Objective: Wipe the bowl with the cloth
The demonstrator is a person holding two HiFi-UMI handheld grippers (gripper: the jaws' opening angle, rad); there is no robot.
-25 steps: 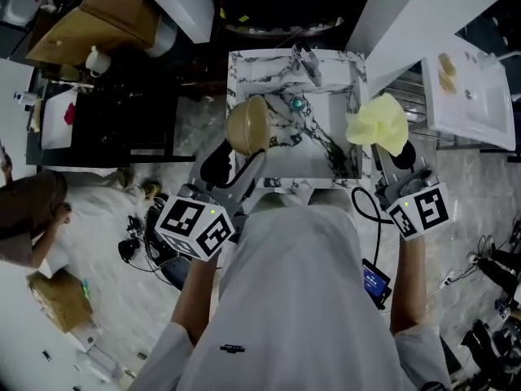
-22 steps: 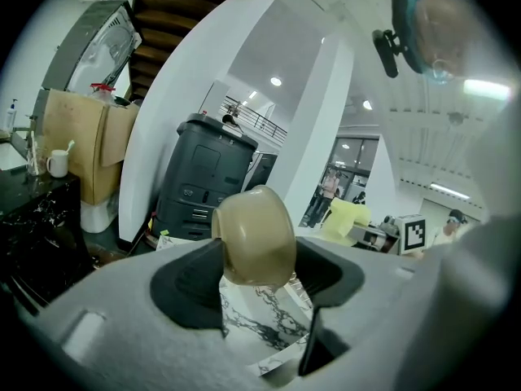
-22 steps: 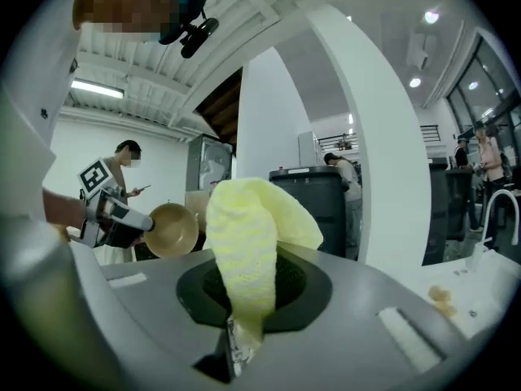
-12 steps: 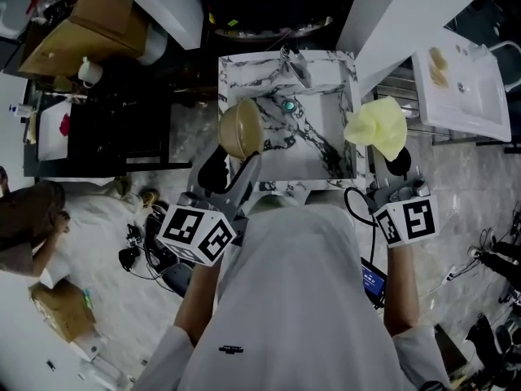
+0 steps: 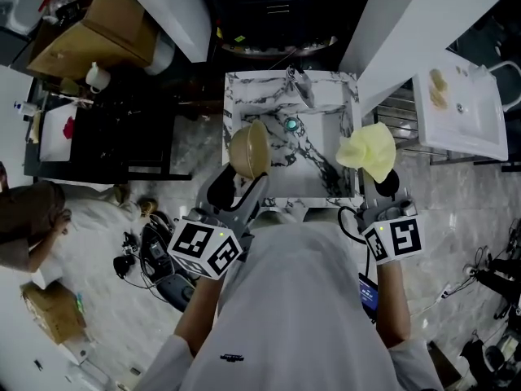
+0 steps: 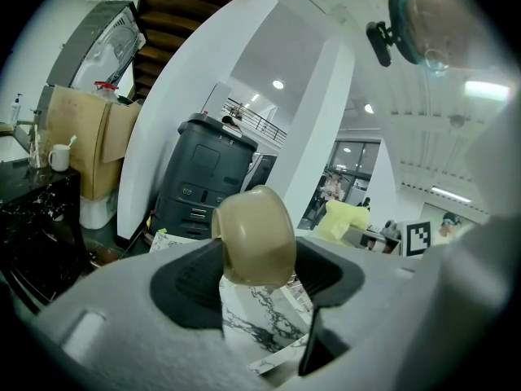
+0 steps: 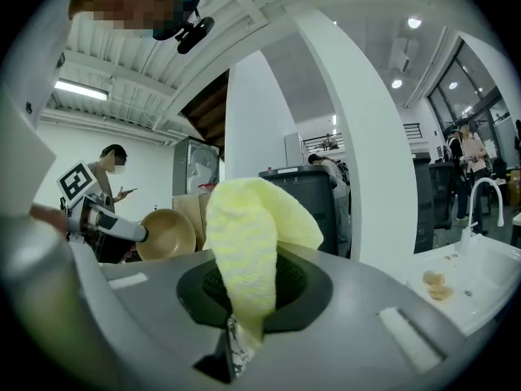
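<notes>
A tan bowl [image 5: 250, 148] is held up on edge over the left side of the marble-patterned sink [image 5: 326, 94], with my left gripper [image 5: 245, 173] shut on its rim. In the left gripper view the bowl [image 6: 256, 235] stands between the jaws, seen edge-on. A yellow cloth [image 5: 369, 151] hangs bunched at the sink's right edge, and my right gripper [image 5: 377, 174] is shut on it. The cloth [image 7: 248, 243] fills the jaws in the right gripper view, where the bowl [image 7: 167, 235] shows at the left, its hollow facing the cloth. Bowl and cloth are apart.
A teal drain plug [image 5: 291, 125] sits in the sink basin under a tap [image 5: 301, 68]. A white basin [image 5: 460, 108] stands at the right, a dark table [image 5: 98, 125] with a white mug [image 5: 98, 76] at the left. Cables litter the floor. A person [image 5: 28, 214] crouches at far left.
Both grippers drew slightly inward toward each other over the sink; the cloth moved left and down a little, and the bowl shifted right. Both holds are unchanged.
</notes>
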